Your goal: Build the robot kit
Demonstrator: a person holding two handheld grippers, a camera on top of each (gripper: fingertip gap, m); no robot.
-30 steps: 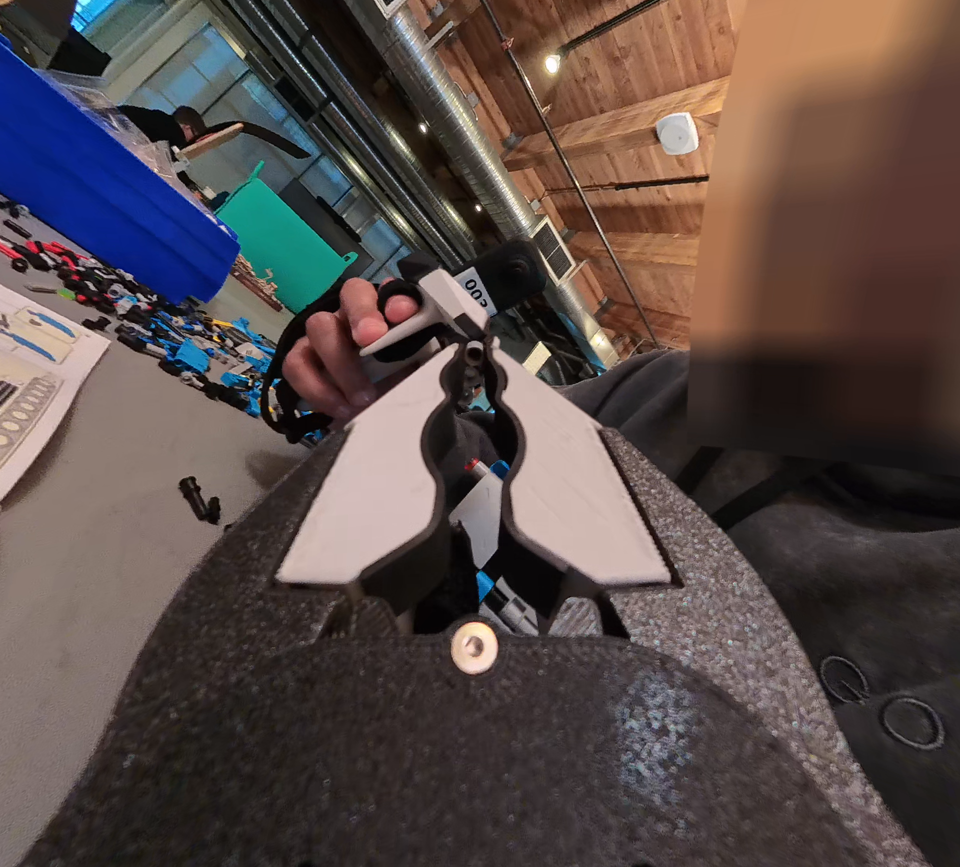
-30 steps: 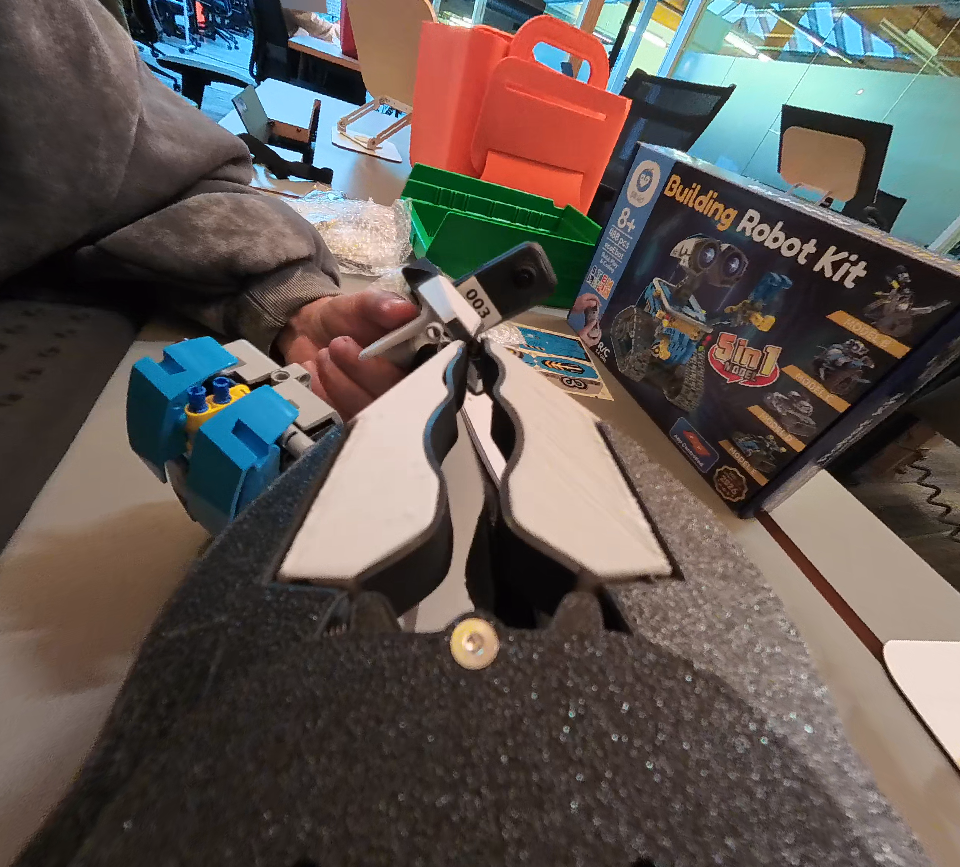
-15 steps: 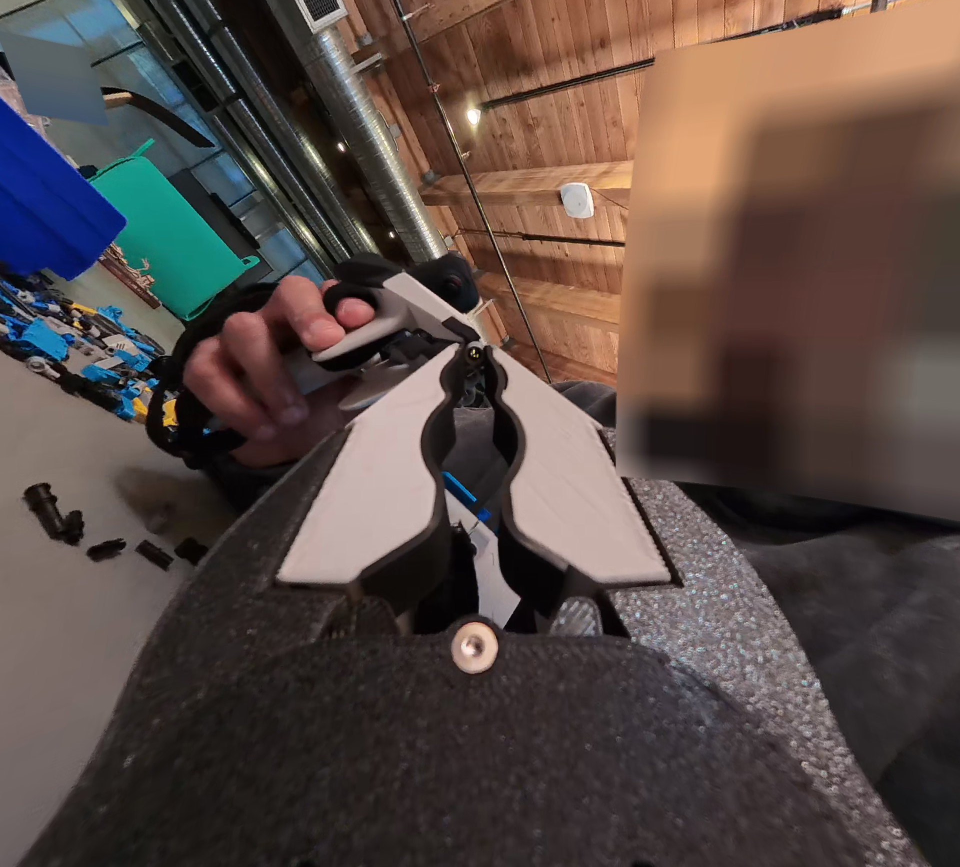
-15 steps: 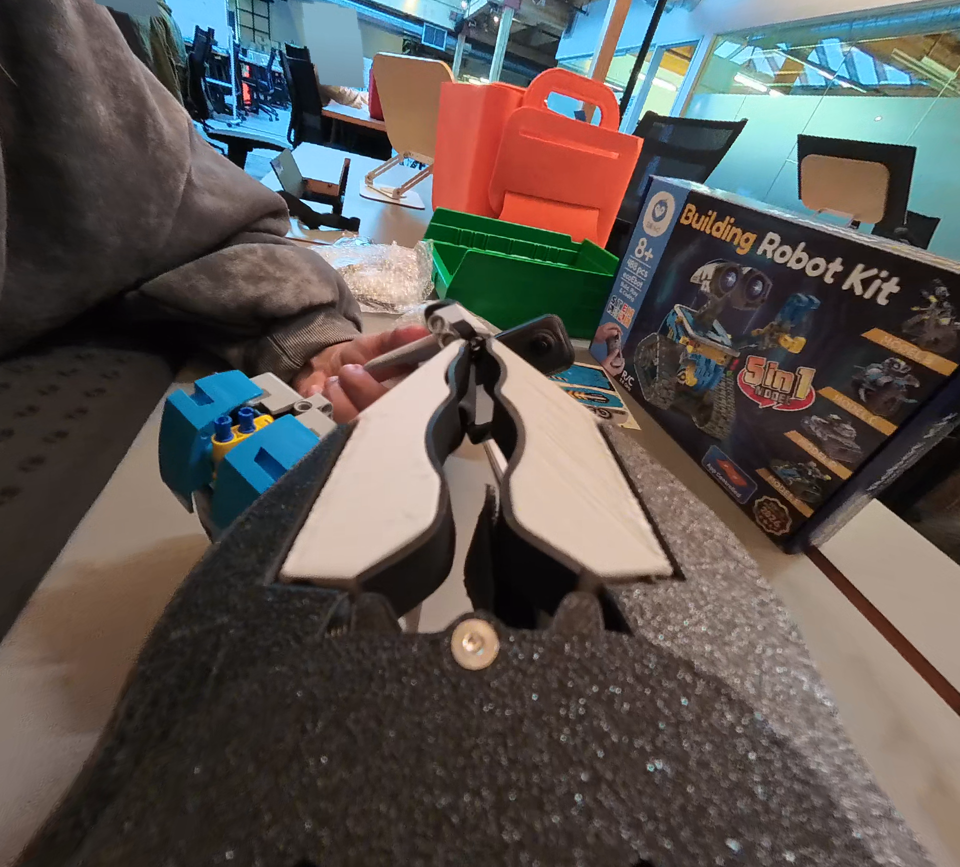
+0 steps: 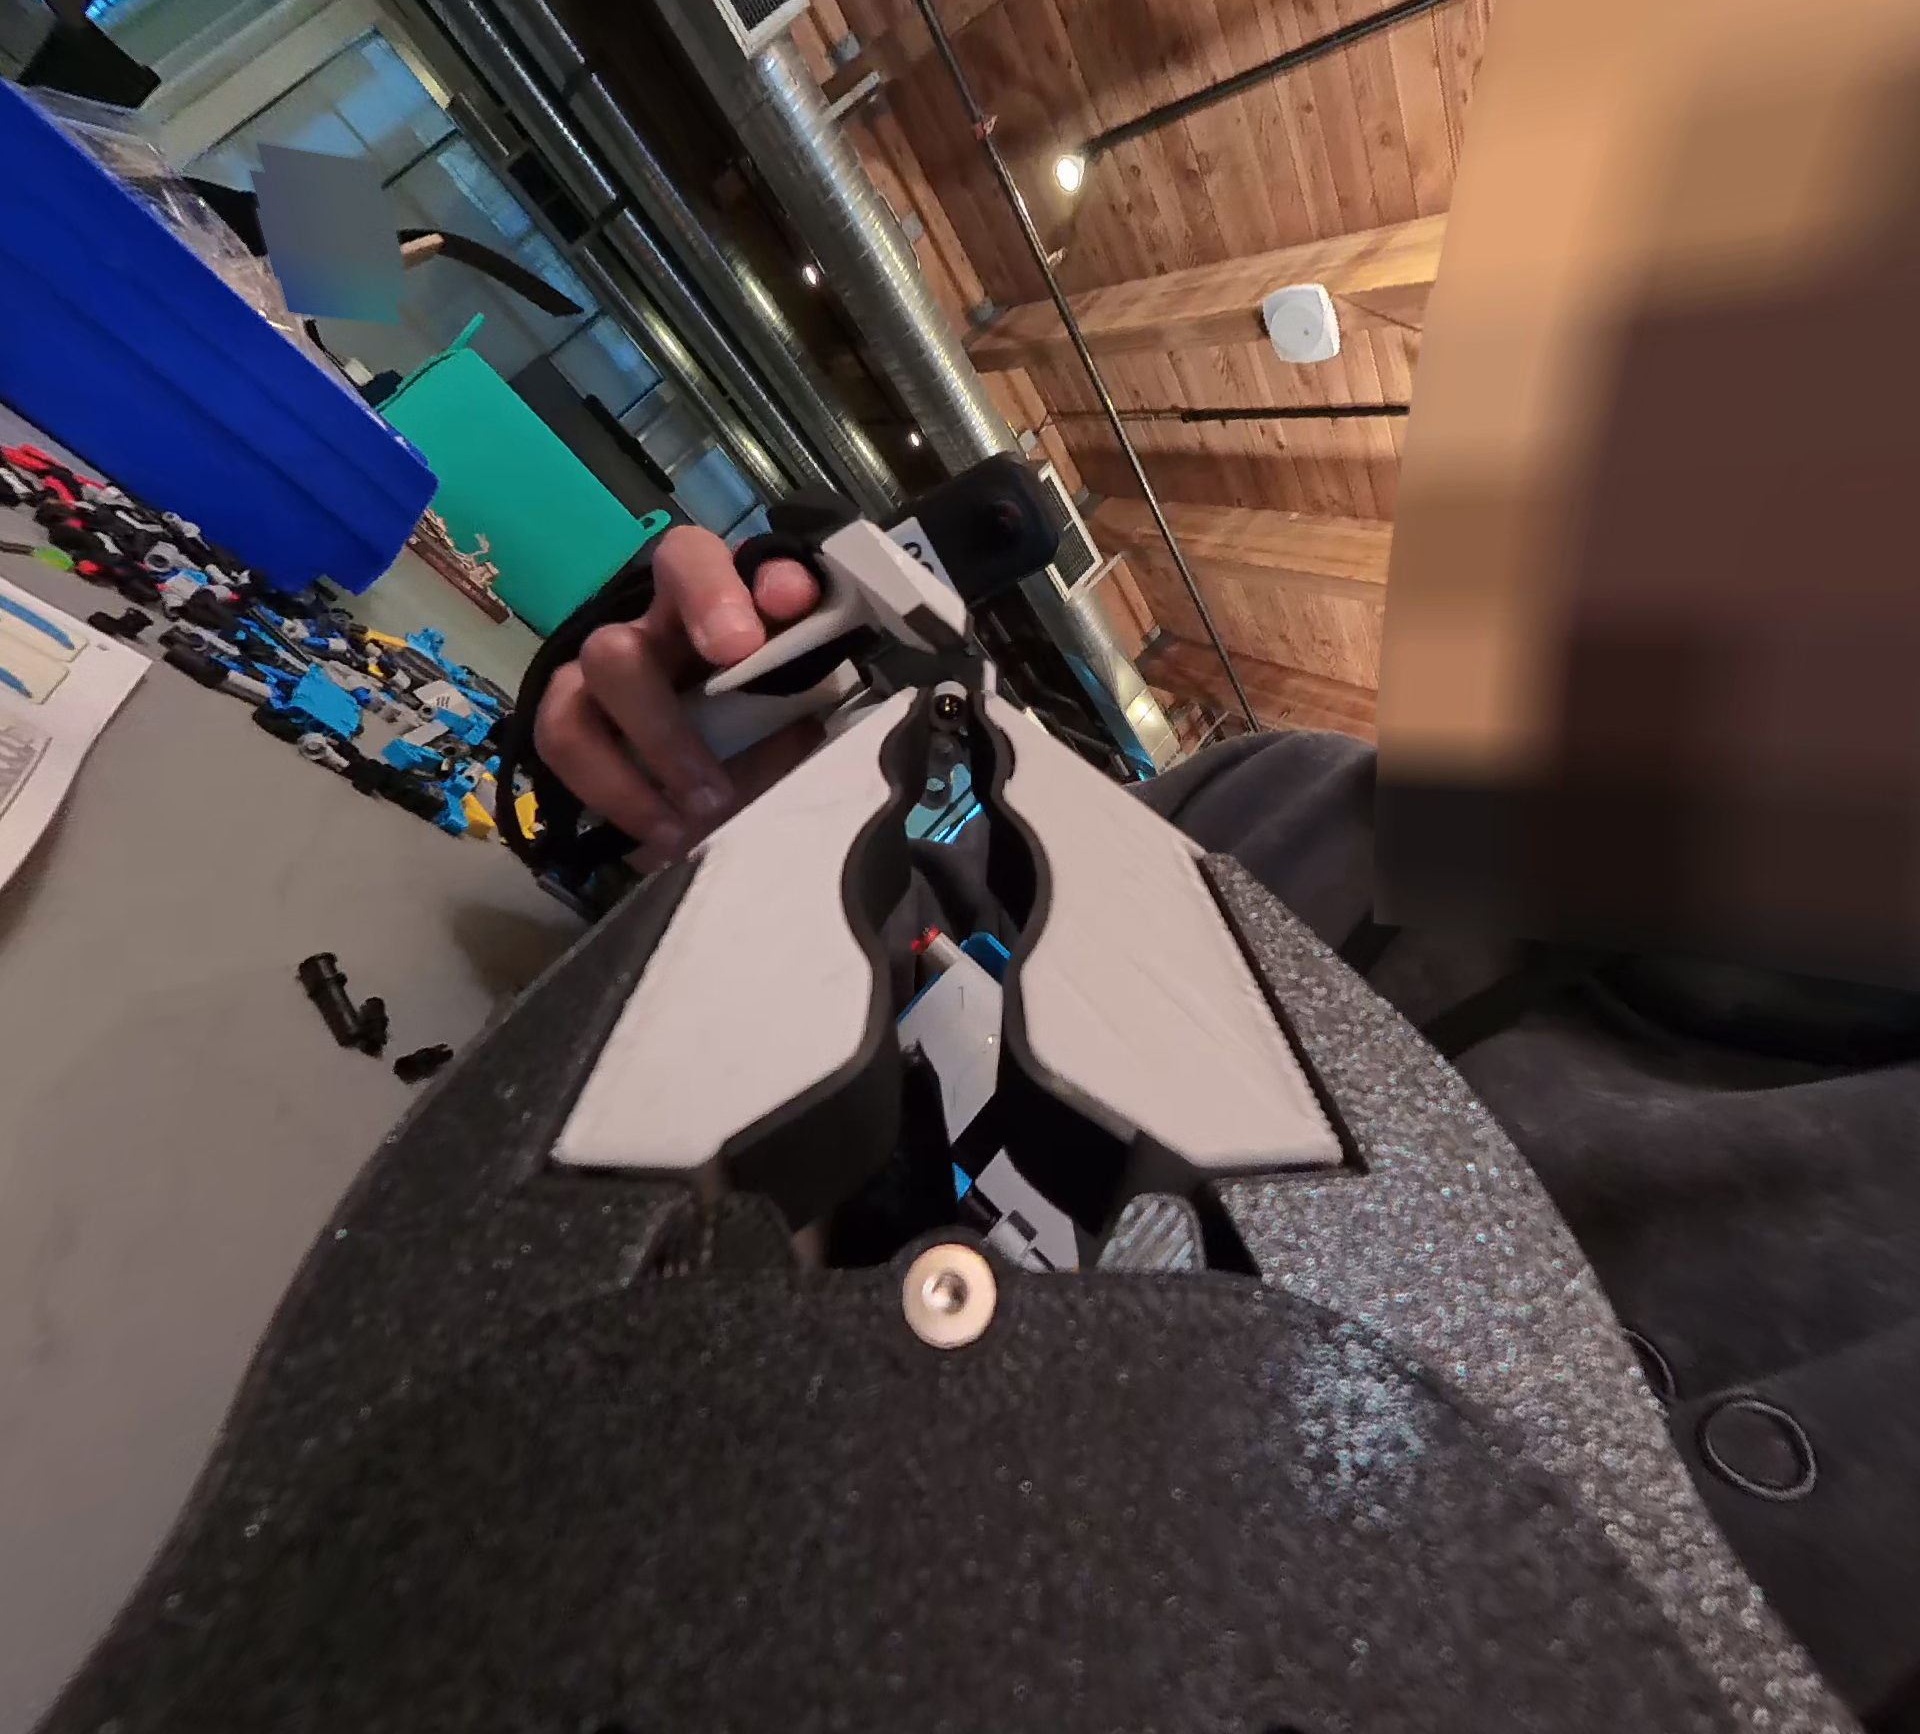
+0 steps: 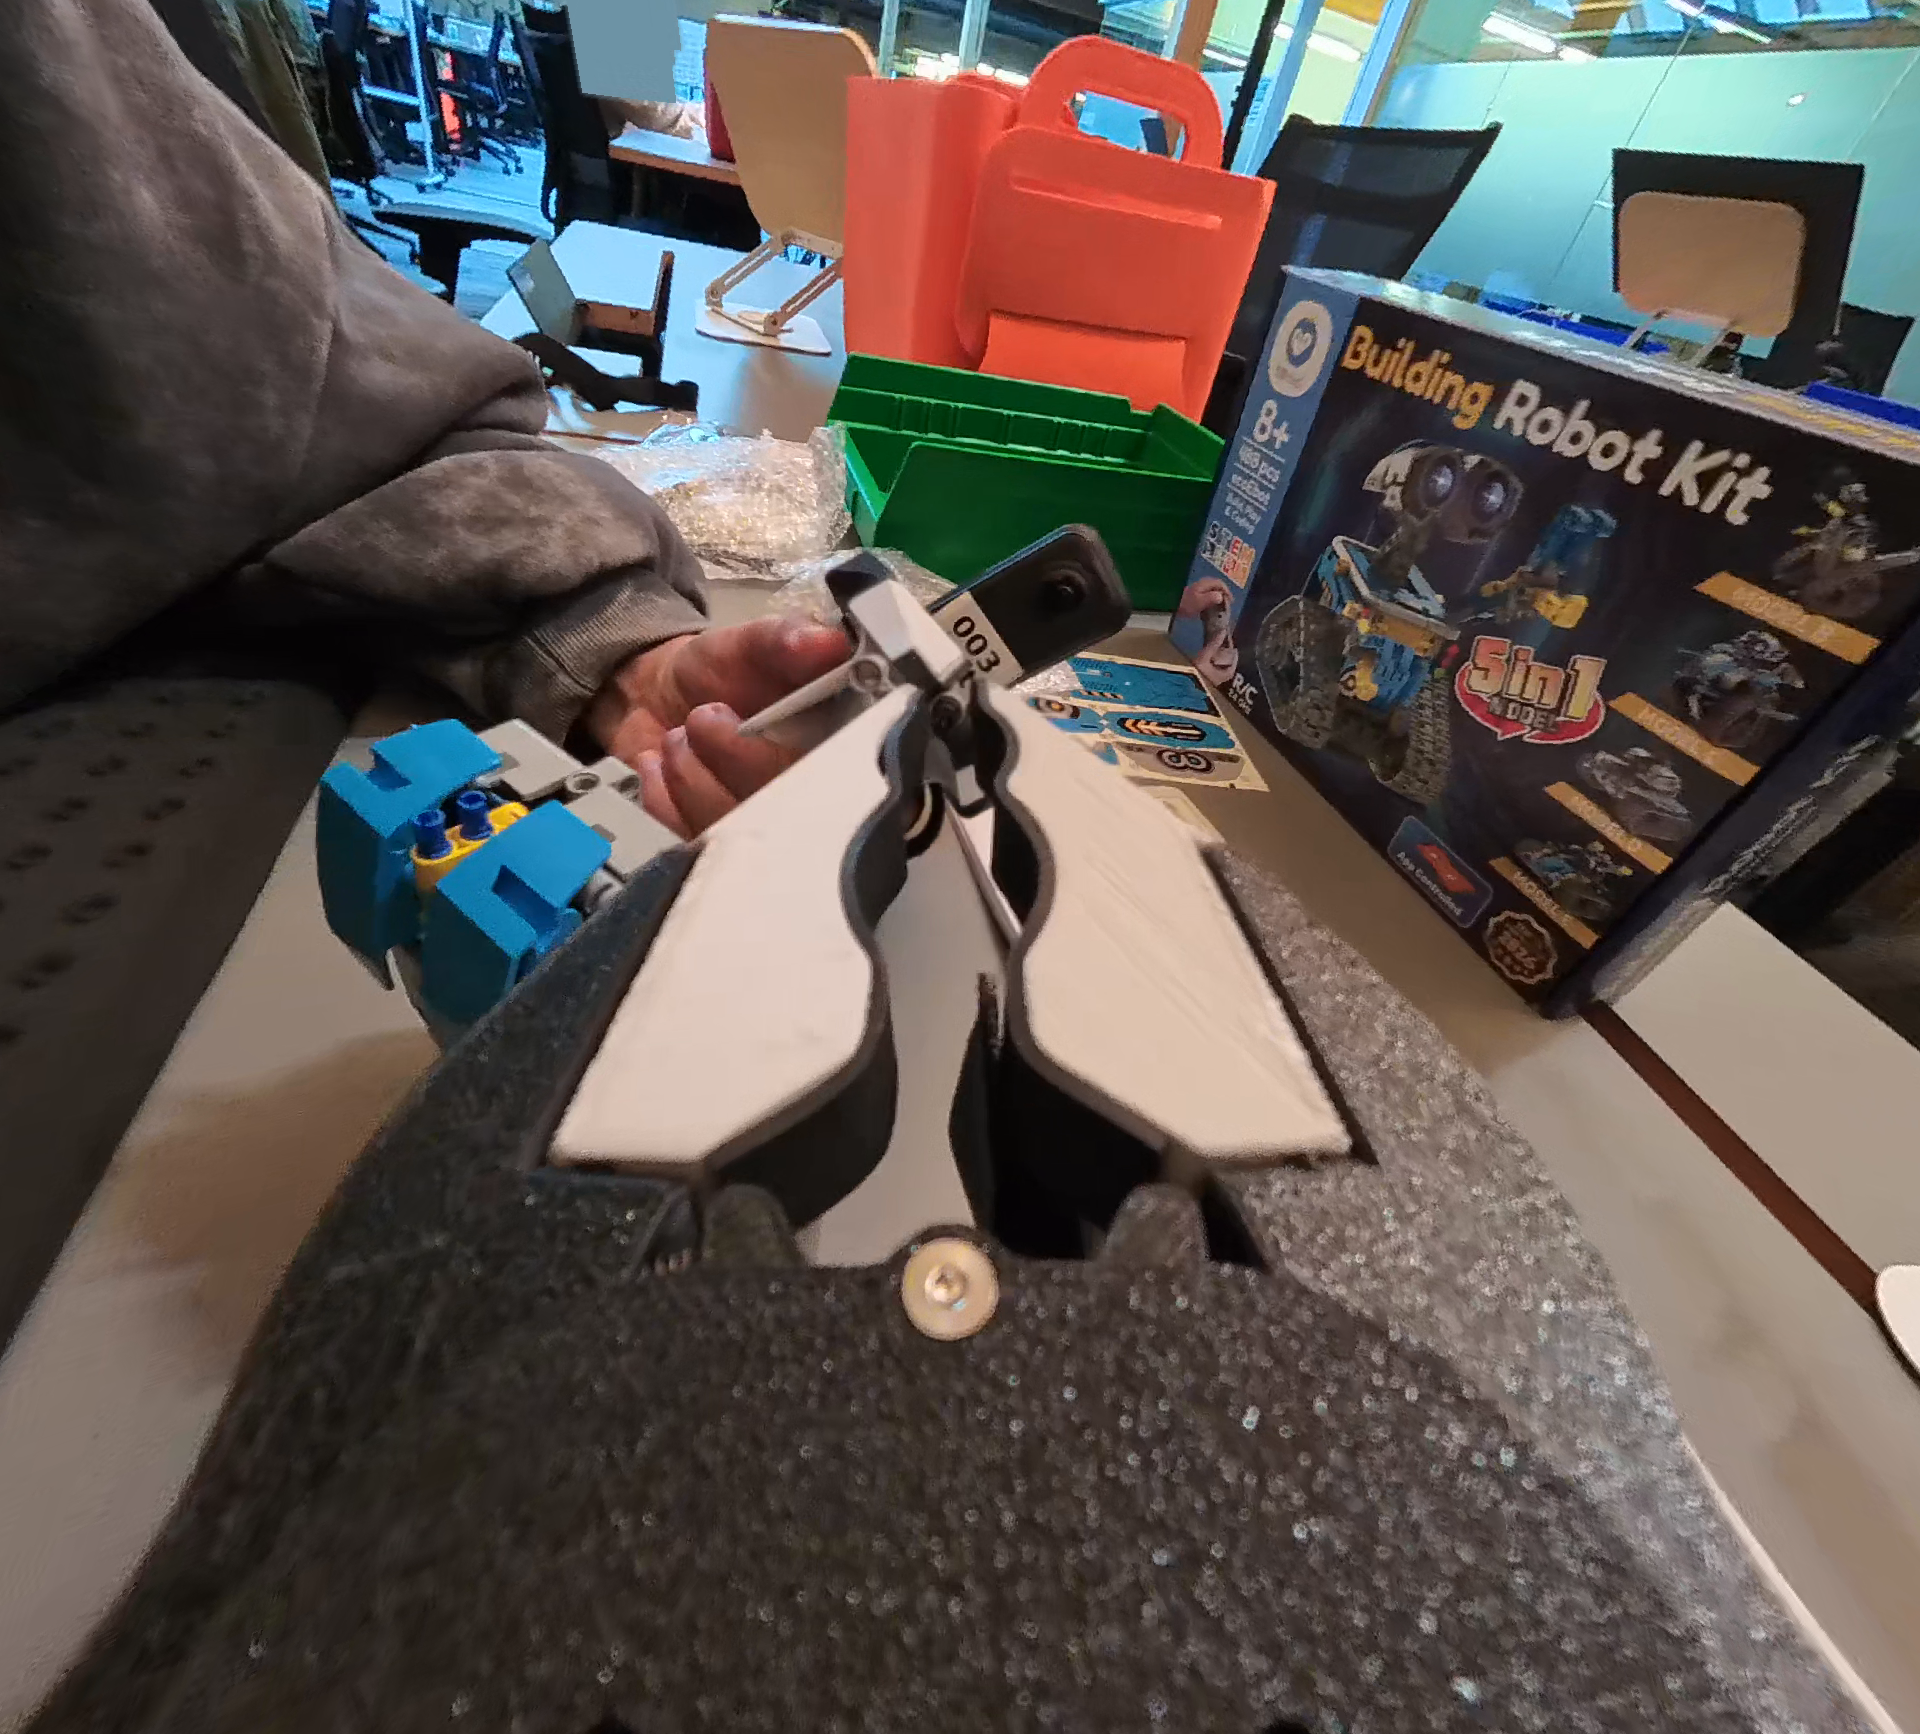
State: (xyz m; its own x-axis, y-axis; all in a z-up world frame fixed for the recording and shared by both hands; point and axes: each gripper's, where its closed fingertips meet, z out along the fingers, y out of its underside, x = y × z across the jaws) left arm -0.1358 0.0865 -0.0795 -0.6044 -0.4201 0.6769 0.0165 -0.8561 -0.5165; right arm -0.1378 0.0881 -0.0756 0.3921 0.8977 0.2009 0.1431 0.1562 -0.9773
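My left gripper (image 5: 945,716) has its jaws closed at the tips on a small round-ended pin (image 5: 945,704). A blue and white brick model (image 5: 961,1019) shows under its fingers. The right gripper (image 5: 883,604), held by a hand (image 5: 644,708), meets it tip to tip. In the right wrist view my right gripper (image 6: 951,716) is closed at the tips; what it grips is hidden. The left gripper (image 6: 914,635) and its hand (image 6: 717,697) lie just beyond. The blue, grey and yellow brick model (image 6: 457,863) sits on the table to the left.
A blue bin (image 5: 156,396), a teal bag (image 5: 520,489), a pile of loose bricks (image 5: 312,697), black pins (image 5: 343,1009) and a paper sheet (image 5: 42,708) are on the left. A kit box (image 6: 1558,645), green bin (image 6: 997,479), orange bag (image 6: 1049,230) and sticker sheet (image 6: 1143,708) stand beyond. The grippers are tip to tip, or close to it.
The left view tilted up toward the ceiling, then swung back down toward the table. The right view shifted slightly. Both grippers stay closed and tip to tip.
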